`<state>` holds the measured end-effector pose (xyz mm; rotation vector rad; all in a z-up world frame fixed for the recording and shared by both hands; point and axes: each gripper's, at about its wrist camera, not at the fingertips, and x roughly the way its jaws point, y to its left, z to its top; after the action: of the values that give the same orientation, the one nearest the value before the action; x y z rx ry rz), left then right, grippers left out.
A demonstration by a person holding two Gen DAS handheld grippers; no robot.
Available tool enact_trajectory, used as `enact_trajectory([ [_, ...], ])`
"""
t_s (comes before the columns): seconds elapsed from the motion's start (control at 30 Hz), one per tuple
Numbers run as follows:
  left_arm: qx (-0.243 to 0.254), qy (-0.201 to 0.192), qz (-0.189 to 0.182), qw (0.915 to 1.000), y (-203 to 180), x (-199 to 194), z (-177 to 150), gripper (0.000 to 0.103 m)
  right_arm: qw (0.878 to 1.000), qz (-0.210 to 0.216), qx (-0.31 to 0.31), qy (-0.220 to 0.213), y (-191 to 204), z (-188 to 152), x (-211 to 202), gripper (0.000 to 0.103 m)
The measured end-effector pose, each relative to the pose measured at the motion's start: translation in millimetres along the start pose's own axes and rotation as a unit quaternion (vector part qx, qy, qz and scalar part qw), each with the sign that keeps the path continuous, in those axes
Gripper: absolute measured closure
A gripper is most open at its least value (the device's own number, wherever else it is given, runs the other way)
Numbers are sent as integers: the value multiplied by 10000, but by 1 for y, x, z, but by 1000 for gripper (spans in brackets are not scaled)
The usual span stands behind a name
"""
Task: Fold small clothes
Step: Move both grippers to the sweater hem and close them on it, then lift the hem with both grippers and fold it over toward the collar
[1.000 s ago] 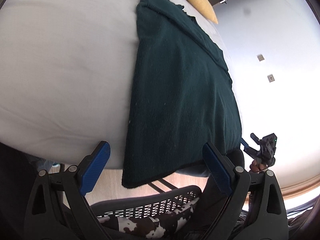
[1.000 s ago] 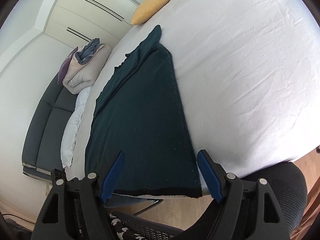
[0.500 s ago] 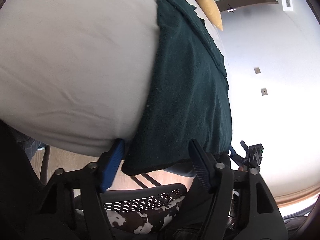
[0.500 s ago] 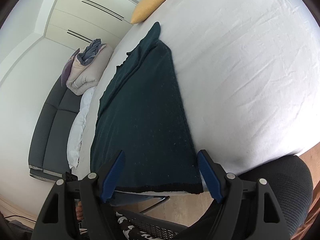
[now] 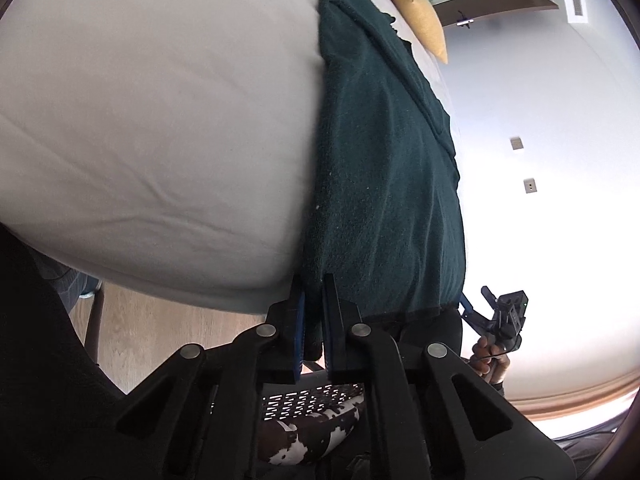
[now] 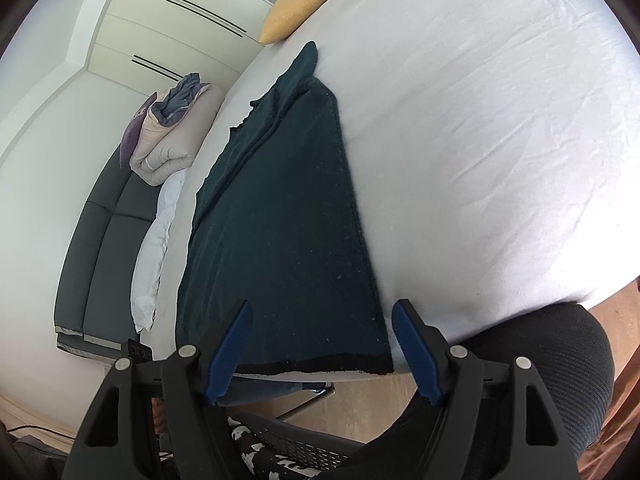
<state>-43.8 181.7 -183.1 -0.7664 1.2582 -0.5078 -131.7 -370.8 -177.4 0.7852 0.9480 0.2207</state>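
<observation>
A dark green knitted garment (image 5: pixel 380 160) lies flat along the near edge of the white bed (image 5: pixel 160 120), its black hem hanging at the bed's edge. My left gripper (image 5: pixel 314 292) is shut on the hem's near left corner, with cloth pinched between the blue pads. In the right wrist view the same garment (image 6: pixel 288 220) runs away from me. There my right gripper (image 6: pixel 322 308) stands open, and the hem's right corner sits between its spread fingers without touching the pads. The right gripper (image 5: pixel 500 312) also shows in the left wrist view, past the hem.
A yellow pillow (image 6: pixel 300 4) lies at the bed's far end. A dark sofa (image 6: pixel 100 220) with a rolled duvet (image 6: pixel 172 136) stands left of the bed. A black mesh chair (image 5: pixel 312 400) is under my grippers, and its backrest (image 6: pixel 560 352) is at the right.
My left gripper has closed from wide open onto the hem's left corner and has rolled slightly. The right gripper has stayed open over the right corner.
</observation>
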Motion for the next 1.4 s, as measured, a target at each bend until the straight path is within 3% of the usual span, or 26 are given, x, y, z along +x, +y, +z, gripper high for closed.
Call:
enact_trajectory([
  [0.17, 140, -158, -15, 9998, -10, -6, -1, 98, 9995, -311, 10, 12, -2, 4, -8, 28],
  [0.4, 146, -278, -54, 9995, -12, -13, 0, 98, 9946, -804, -245, 604, 4, 6, 14, 29],
  [0.53, 156, -335, -105, 9993, -14, -17, 0, 98, 9905, -1016, -279, 879, 3, 7, 23, 43],
  [0.7, 124, -344, -116, 9993, -12, -18, -1, 98, 9890, -1027, -250, 1034, 1, 11, 28, 46],
  [0.73, 119, -345, -118, 9993, -11, -18, -2, 99, 9884, -1055, -270, 1061, 1, 11, 29, 51],
  [0.83, 97, -369, -155, 9992, -9, -20, -2, 99, 9875, -1018, -307, 1162, 1, 9, 30, 94],
  [1.13, -354, -736, -749, 9938, 4, -39, -2, 99, 9923, -722, -508, 874, 20, 3, 17, 95],
  [1.23, -351, -860, -841, 9921, 3, -49, -3, 99, 9947, -522, -480, 743, 22, 4, 9, 95],
  [1.4, -490, -915, -811, 9913, 11, -52, -5, 99, 9933, -645, -340, 892, 11, 1, 14, 95],
])
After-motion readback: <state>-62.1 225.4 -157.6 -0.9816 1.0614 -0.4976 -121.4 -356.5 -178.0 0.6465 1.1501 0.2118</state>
